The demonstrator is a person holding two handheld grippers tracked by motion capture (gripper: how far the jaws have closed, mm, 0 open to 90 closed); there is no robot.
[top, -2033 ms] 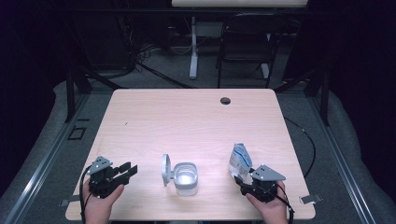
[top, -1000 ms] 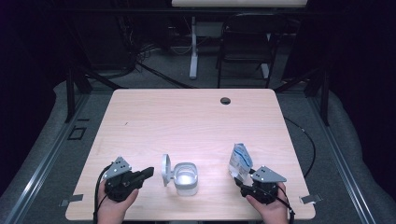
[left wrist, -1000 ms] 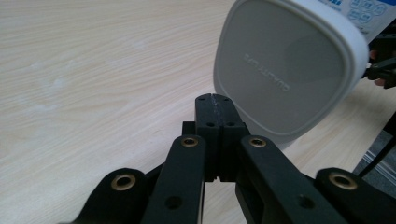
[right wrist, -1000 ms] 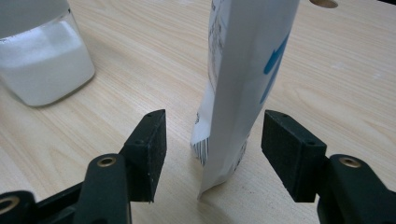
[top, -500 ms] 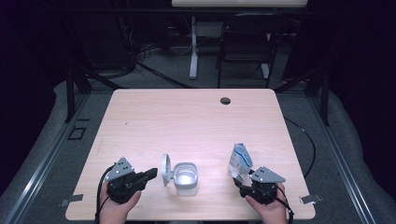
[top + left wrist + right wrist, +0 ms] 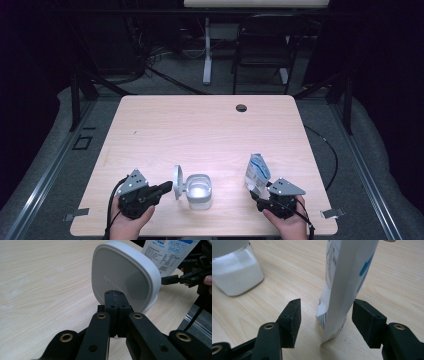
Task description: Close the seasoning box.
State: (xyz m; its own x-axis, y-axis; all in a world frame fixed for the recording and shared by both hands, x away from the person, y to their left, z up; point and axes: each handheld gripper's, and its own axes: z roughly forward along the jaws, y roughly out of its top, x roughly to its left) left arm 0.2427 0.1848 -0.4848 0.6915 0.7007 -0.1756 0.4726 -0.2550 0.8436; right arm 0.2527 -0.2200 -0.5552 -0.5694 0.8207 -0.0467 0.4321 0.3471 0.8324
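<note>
A white container (image 6: 199,191) with white powder inside stands near the table's front edge, its hinged lid (image 6: 177,182) swung up on its left side. My left gripper (image 6: 167,187) is shut with nothing between its jaws, and its tips (image 6: 115,293) sit right at the lid's outer face (image 6: 125,277); I cannot tell if they touch it. To the right stands a white and blue pouch (image 6: 257,172), upright. My right gripper (image 6: 257,192) is open, and the pouch (image 6: 344,280) rises between its pads (image 6: 293,312) without touching them. The container's glass body (image 6: 235,275) is at the upper left of the right gripper view.
The wooden table (image 6: 200,135) has a black cable hole (image 6: 241,107) near its far edge. A chair (image 6: 262,55) and a desk leg (image 6: 206,50) stand on the floor beyond it. Both hands rest close to the table's front edge.
My left gripper has moved right from the table's left front up to the lid, and its jaws have come together. The right gripper and the pouch have stayed put.
</note>
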